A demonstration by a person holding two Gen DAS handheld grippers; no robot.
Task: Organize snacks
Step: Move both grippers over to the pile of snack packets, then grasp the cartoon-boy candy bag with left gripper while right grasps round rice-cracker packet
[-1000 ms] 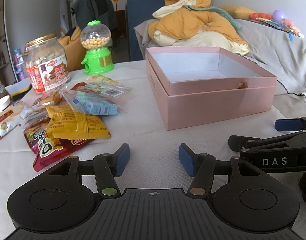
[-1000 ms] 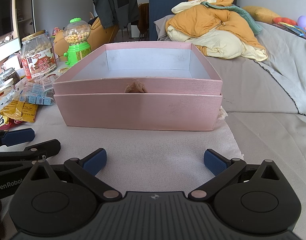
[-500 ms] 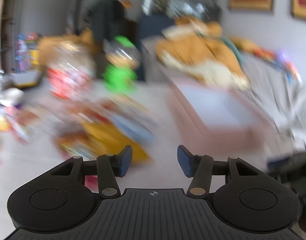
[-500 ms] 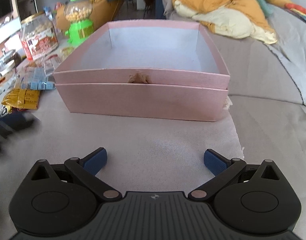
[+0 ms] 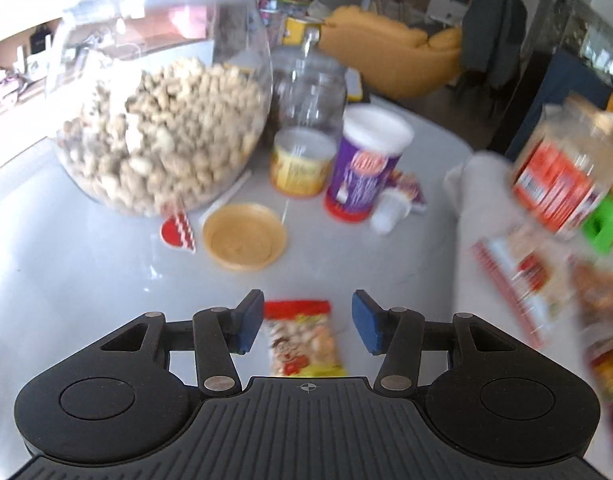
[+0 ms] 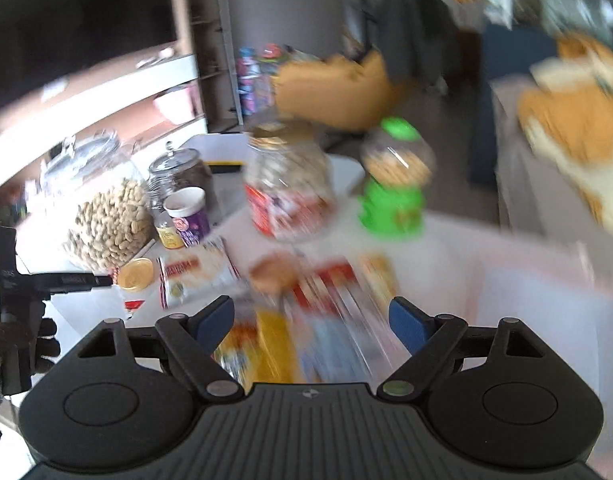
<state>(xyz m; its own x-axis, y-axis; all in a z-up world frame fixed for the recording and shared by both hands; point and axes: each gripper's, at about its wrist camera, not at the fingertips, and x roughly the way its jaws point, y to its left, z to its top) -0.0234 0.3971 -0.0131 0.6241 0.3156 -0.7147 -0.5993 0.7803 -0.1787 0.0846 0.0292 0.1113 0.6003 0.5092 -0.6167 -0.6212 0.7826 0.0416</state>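
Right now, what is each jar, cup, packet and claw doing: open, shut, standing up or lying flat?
Left claw: closing, small snack packet between its pads, not pinched.
Right claw: closing, holding nothing.
Big peanut jar: upright, about half full.
Purple cup: upright, white lid on.
Yellow lid: lying flat, off any jar.
Green candy dispenser: upright, blurred.

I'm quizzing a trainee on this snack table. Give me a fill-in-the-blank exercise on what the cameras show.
1. The big glass jar holds ____.
2. The purple canister has a ____ lid.
3. The candy dispenser has a ____ base.
4. Between the left gripper fingers lies a snack ____.

Missing words: peanuts; white; green; packet
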